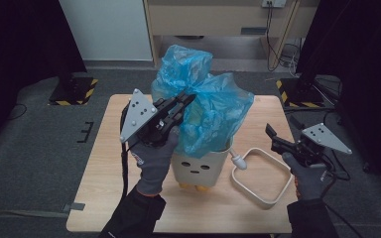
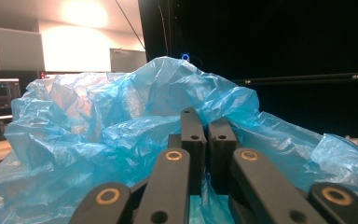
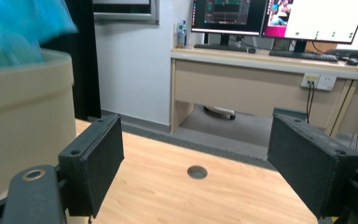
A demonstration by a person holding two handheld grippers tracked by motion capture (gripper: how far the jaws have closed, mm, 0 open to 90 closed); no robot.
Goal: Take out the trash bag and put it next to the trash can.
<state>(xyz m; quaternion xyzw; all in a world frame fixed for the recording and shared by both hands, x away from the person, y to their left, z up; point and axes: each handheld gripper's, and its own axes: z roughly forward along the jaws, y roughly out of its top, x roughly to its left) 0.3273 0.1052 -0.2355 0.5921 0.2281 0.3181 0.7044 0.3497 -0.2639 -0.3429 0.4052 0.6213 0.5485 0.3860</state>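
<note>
Your left gripper (image 1: 186, 99) is raised over the cream bin (image 1: 200, 166) at the middle of the table (image 1: 99, 198). Its jaws are closed tight on a fold of the blue plastic bag (image 1: 213, 111); in the left gripper view the two black jaws meet with blue film (image 2: 121, 135) pinched between and bunched around them. The bag billows up out of the bin's mouth and drapes over its upper rim.

Your right gripper (image 1: 273, 136) sits to the right of the bin, above the cream rectangular ring (image 1: 258, 198) lying on the table. Its jaws stand wide apart with nothing between them; the right gripper view shows bare tabletop (image 3: 177, 196) in the gap.
</note>
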